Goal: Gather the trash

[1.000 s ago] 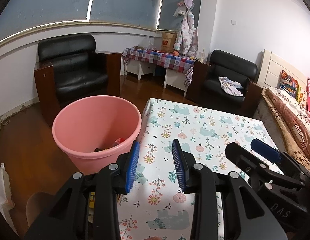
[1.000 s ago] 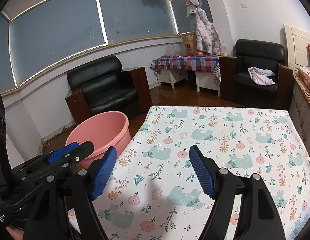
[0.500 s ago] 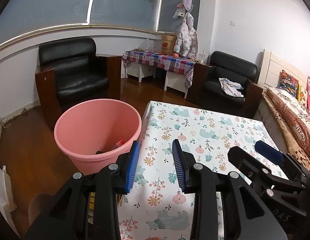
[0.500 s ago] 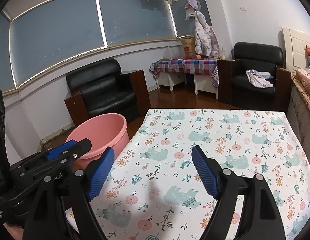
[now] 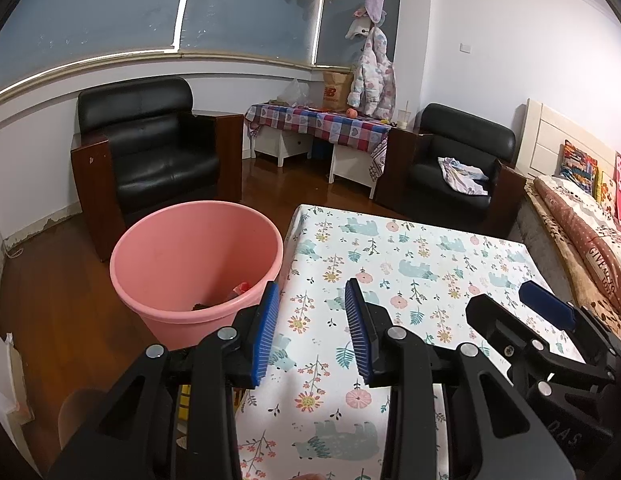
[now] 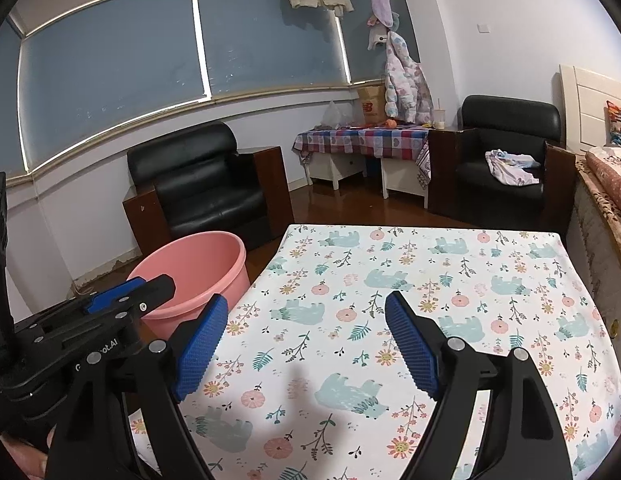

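Note:
A pink bucket point(image 5: 194, 264) stands on the wooden floor against the left edge of a table with a floral cloth point(image 5: 410, 264). Deep inside it lie a small red scrap point(image 5: 242, 289) and something dark. My left gripper point(image 5: 312, 332) hovers over the table's left edge beside the bucket, open, with nothing between its blue pads. My right gripper point(image 6: 306, 344) is over the near part of the cloth point(image 6: 430, 280), open wide and empty. In the right wrist view the bucket point(image 6: 190, 268) is at the left, behind the left gripper point(image 6: 130, 294). No loose trash shows on the cloth.
Two black armchairs point(image 5: 150, 148) point(image 5: 462, 160) stand along the far wall, with a low table under a checked cloth point(image 5: 318, 120) between them. A bed with blankets point(image 5: 582, 232) lies to the right of the table.
The right gripper's jaws have spread a little wider. Both hands have stayed almost where they were.

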`<action>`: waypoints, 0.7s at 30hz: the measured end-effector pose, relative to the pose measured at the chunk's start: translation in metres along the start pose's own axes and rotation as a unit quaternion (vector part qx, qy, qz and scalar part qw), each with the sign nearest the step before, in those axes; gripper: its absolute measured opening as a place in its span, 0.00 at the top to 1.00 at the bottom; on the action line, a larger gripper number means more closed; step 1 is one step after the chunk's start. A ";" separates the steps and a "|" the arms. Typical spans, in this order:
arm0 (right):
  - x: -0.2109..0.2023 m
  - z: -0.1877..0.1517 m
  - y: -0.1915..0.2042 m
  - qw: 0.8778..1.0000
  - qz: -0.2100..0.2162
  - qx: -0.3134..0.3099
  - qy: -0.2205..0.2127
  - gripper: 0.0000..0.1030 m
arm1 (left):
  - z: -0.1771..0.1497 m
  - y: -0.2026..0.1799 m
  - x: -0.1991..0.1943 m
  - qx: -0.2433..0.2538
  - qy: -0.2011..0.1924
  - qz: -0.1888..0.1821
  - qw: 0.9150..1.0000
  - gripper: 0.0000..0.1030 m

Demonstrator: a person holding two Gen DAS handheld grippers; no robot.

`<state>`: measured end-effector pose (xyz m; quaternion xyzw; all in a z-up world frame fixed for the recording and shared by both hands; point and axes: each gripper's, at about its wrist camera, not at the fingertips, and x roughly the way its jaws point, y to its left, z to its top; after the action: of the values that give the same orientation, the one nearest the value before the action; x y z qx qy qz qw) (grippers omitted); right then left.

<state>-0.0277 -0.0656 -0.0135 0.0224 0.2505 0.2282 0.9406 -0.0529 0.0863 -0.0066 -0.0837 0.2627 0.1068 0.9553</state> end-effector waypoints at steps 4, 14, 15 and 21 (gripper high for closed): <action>0.000 0.000 0.000 1.000 0.000 -0.001 -0.001 0.23 | -0.001 -0.001 -0.001 0.002 0.000 0.000 1.000 0.66; -0.001 0.000 0.000 1.000 -0.001 -0.001 -0.003 0.23 | -0.003 -0.003 -0.003 0.007 -0.001 -0.003 1.000 0.66; -0.001 0.000 0.000 1.000 -0.001 -0.001 -0.003 0.23 | -0.003 -0.004 -0.002 0.008 -0.001 -0.004 1.000 0.66; -0.003 0.000 -0.001 1.000 -0.001 -0.001 -0.003 0.23 | -0.005 -0.005 -0.004 0.009 0.001 -0.007 1.000 0.66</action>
<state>-0.0298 -0.0682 -0.0120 0.0217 0.2476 0.2275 0.9415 -0.0572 0.0802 -0.0084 -0.0768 0.2638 0.0972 0.9566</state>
